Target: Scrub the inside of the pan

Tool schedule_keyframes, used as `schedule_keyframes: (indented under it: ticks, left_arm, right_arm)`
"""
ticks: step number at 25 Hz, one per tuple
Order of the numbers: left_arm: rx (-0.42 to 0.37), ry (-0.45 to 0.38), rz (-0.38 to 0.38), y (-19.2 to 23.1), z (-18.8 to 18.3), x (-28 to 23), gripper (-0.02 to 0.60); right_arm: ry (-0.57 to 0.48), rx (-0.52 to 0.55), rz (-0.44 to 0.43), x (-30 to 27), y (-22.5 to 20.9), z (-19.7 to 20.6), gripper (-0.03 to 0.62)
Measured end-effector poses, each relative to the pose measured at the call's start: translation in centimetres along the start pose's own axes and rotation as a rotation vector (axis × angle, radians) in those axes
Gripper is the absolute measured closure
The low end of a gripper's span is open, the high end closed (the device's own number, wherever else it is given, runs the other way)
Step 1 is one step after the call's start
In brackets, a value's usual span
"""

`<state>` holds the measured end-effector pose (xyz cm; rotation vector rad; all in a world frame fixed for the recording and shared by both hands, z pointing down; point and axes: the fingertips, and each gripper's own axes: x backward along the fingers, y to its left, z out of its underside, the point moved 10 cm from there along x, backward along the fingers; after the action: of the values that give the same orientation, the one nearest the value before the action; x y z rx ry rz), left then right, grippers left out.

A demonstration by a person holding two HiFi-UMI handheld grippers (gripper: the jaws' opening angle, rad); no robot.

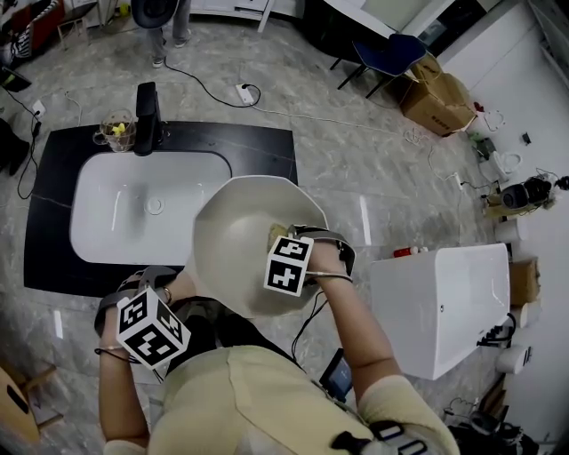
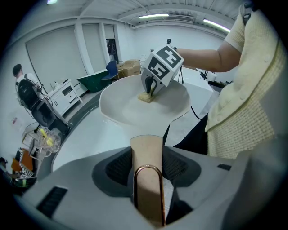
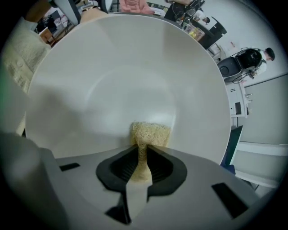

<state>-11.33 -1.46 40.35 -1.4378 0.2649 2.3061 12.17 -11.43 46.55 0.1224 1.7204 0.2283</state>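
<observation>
A cream pan (image 1: 236, 222) is held tilted above the edge of the sink. My left gripper (image 2: 147, 167) is shut on the pan's beige handle (image 2: 147, 149), which ends in a copper loop. In the head view the left gripper (image 1: 153, 327) sits low on the left, under the pan. My right gripper (image 3: 143, 155) is shut on a yellow-beige sponge (image 3: 150, 132). The sponge is pressed against the pan's inner wall (image 3: 126, 67). The left gripper view shows the right gripper (image 2: 150, 89) holding the sponge (image 2: 146, 97) down in the pan's bowl (image 2: 130, 112).
A white sink basin (image 1: 116, 218) is set in a black counter (image 1: 262, 147), with a black faucet (image 1: 147, 115) and a glass jar (image 1: 116, 131) at its back. A white cabinet (image 1: 444, 302) stands to the right. A person (image 1: 167, 22) stands far behind.
</observation>
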Motion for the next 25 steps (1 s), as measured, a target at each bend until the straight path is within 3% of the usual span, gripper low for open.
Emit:
schedule_keyframes:
  ticks: [7,14,25]
  left_arm:
    - [0.001,-0.002,0.0,0.0,0.0,0.0,0.371]
    - [0.001,-0.001,0.003,0.1,0.0,-0.1,0.371]
    - [-0.001,-0.001,0.001,-0.1,0.0,0.0,0.37]
  right_arm:
    - [-0.069,-0.113,0.1,-0.3,-1.3,-0.7,0.523]
    - [-0.137,-0.194,0.142,-0.4,-1.7,-1.5,0.523]
    - [-0.267,-0.216,0.094,0.6,-0.9,-3.4,0.524]
